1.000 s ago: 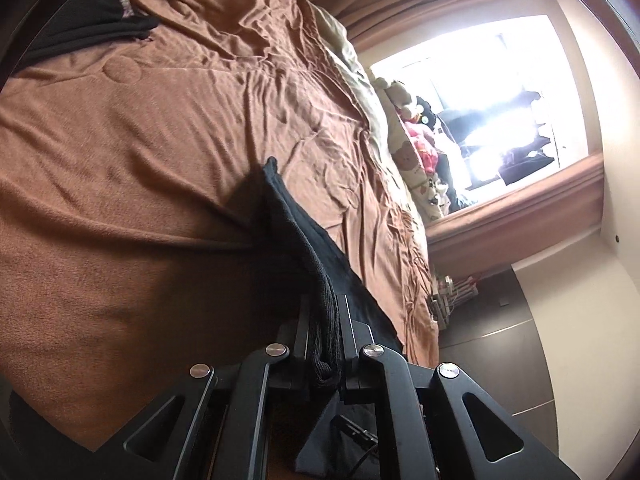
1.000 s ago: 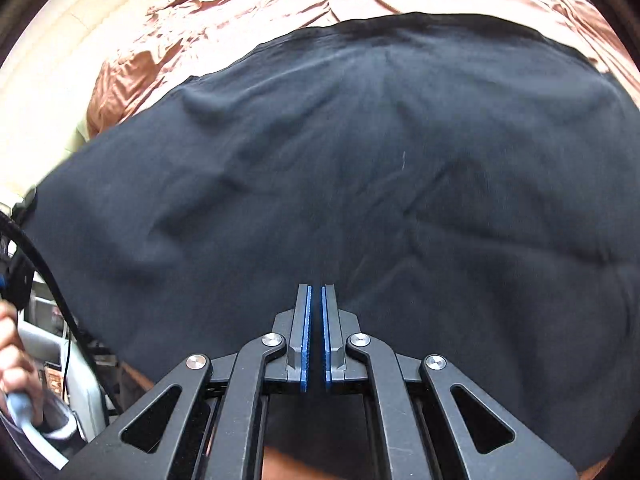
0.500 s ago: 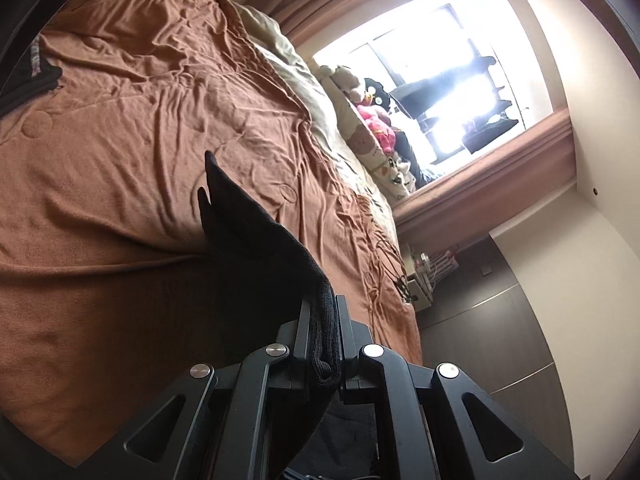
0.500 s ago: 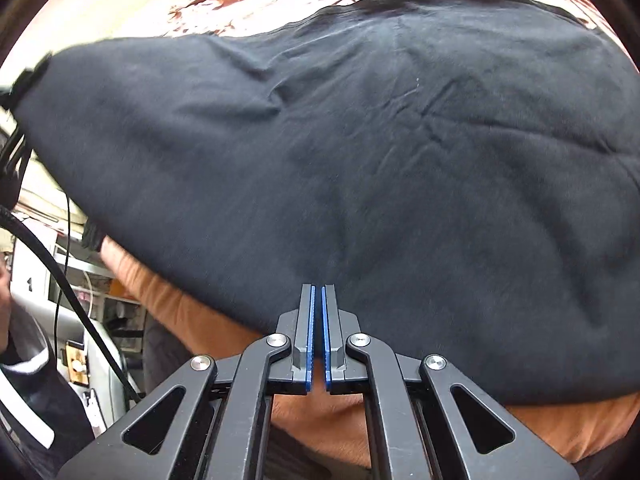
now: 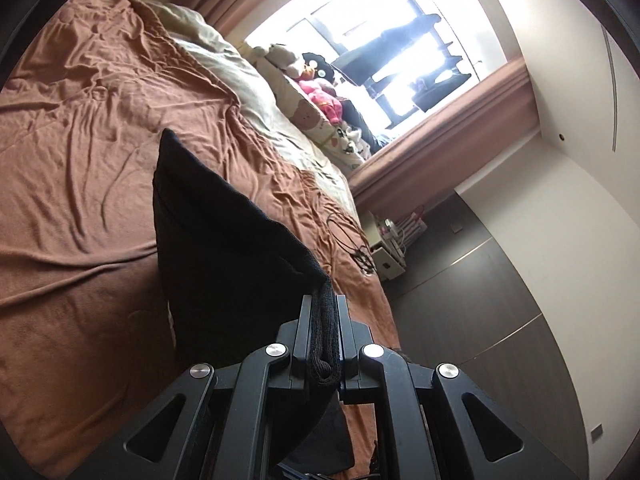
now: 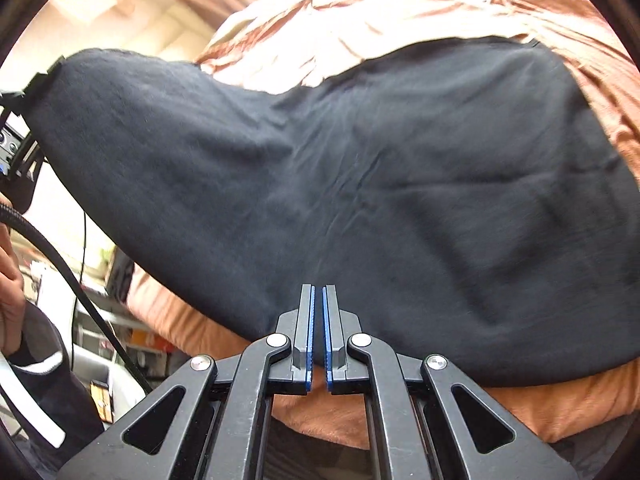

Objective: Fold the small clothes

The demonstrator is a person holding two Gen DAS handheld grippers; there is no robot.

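The left gripper stays clamped on a thick black hem of the garment and has lifted that corner higher off the bed, more window now in view. The right gripper remains closed, empty, over the garment lying on the bed.
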